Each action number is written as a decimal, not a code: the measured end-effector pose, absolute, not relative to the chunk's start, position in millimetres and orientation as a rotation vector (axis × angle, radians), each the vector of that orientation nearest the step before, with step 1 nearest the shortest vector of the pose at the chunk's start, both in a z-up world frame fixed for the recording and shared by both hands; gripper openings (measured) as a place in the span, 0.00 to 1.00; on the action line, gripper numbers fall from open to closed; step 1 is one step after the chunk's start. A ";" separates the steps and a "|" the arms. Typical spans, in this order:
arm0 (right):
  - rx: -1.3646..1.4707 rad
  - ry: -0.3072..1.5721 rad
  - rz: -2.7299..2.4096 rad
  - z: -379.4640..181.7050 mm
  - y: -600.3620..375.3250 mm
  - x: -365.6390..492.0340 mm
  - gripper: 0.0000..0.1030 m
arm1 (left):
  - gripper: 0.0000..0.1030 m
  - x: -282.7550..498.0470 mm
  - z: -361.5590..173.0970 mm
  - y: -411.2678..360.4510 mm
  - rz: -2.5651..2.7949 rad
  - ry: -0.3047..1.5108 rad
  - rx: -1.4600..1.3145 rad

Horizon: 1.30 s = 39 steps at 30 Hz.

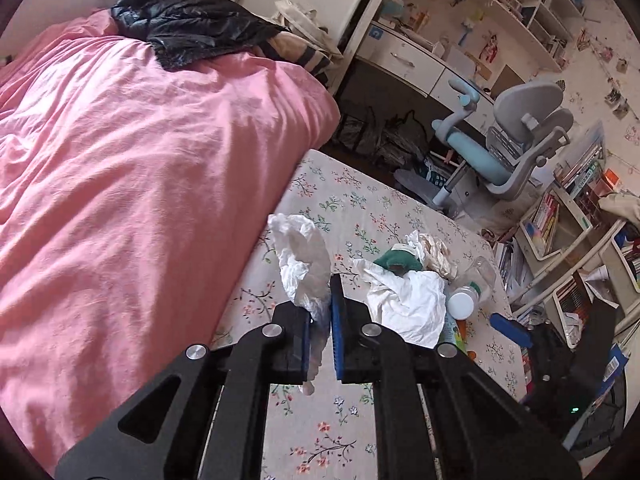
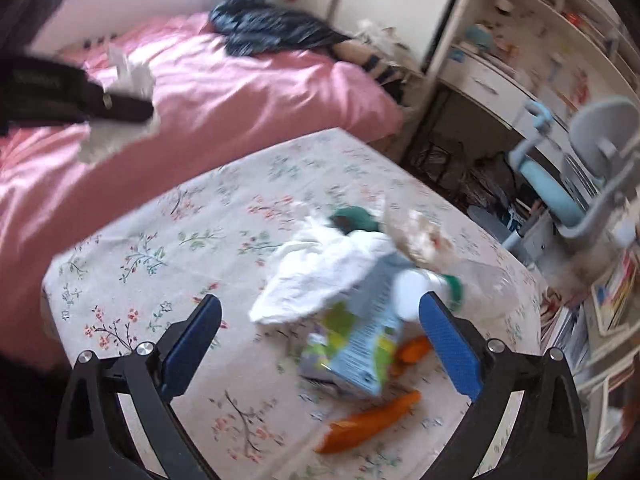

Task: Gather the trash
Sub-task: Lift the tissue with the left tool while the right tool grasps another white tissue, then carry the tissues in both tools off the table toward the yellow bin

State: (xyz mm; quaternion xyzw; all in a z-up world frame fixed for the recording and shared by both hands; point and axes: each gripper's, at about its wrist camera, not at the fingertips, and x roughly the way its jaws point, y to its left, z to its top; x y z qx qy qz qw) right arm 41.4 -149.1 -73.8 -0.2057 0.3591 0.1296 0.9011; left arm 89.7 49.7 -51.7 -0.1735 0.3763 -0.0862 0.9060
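left tongs (image 1: 320, 320) pinching crumpled tissue (image 1: 300, 264): light, soft, any fold holds. right tongs (image 2: 320, 344) spread; carton (image 2: 352, 344) looks stiffer, i'd grip its flat sides.

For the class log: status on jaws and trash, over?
Left gripper shut on white tissue. Right gripper open over carton. Trash pile remains; nothing blocking.

A rumpled pink cotton duvet (image 1: 132, 168) covers most of the bed, a shiny black puffer jacket (image 1: 192, 28) heaped at its far end. Beside the bed stands a grey and light-blue desk chair (image 1: 508, 144), facing a cluttered white desk with drawers (image 1: 416, 64) and open white shelves (image 1: 520, 4) above.
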 end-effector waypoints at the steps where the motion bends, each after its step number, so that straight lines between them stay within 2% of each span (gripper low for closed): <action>1: -0.446 0.761 0.267 -78.1 -142.2 49.2 0.89 | 0.07 91.5 -51.1 55.3 -0.182 0.778 -0.377; 2: -0.469 0.786 0.256 -84.4 -137.6 61.3 0.87 | 0.07 93.0 -50.4 60.7 -0.181 0.775 -0.394; 4: -0.490 0.856 0.241 -96.0 -134.1 90.1 0.75 | 0.07 94.4 -49.5 69.4 -0.179 0.770 -0.419; 9: -0.541 0.940 0.231 -110.6 -128.5 135.2 0.73 | 0.07 97.2 -44.6 81.7 -0.169 0.746 -0.441; 11: -0.540 0.973 0.259 -112.3 -123.1 145.7 0.62 | 0.07 98.6 -43.6 86.4 -0.174 0.744 -0.467; 12: -0.537 1.007 0.282 -116.2 -119.7 151.3 0.48 | 0.07 98.7 -42.9 87.6 -0.178 0.741 -0.475; 13: -0.535 1.046 0.301 -122.7 -118.0 156.8 0.40 | 0.07 98.7 -42.0 88.0 -0.182 0.739 -0.478; 14: -0.517 1.044 0.317 -123.3 -116.7 157.5 0.36 | 0.07 98.1 -40.7 88.3 -0.185 0.734 -0.480; 15: -0.490 1.063 0.325 -122.8 -119.4 158.8 0.18 | 0.07 97.3 -39.5 88.6 -0.188 0.730 -0.480; 16: -0.447 1.078 0.334 -121.2 -123.3 159.8 0.09 | 0.07 96.9 -38.5 89.2 -0.191 0.727 -0.483; 18: -0.322 1.068 0.355 -110.2 -136.7 157.5 0.04 | 0.07 96.6 -38.1 91.2 -0.196 0.724 -0.495; 28: 0.394 0.924 0.576 -63.9 -197.4 92.3 0.03 | 0.07 94.7 -42.6 99.0 -0.200 0.738 -0.542; 32: 0.393 1.001 0.627 -89.8 -169.4 71.5 0.04 | 0.07 95.1 -42.6 102.7 -0.196 0.736 -0.555; 34: 0.350 1.059 0.608 -107.6 -147.9 62.8 0.08 | 0.07 95.2 -43.2 104.3 -0.194 0.736 -0.560; 35: 0.336 1.078 0.599 -117.0 -144.4 62.9 0.12 | 0.07 95.1 -43.8 104.7 -0.193 0.737 -0.562; 37: 0.305 1.093 0.580 -126.9 -140.2 58.2 0.41 | 0.07 95.3 -45.3 105.9 -0.192 0.742 -0.567; 39: 0.225 1.074 0.538 -124.3 -132.7 51.2 0.59 | 0.07 95.4 -46.1 106.6 -0.192 0.743 -0.571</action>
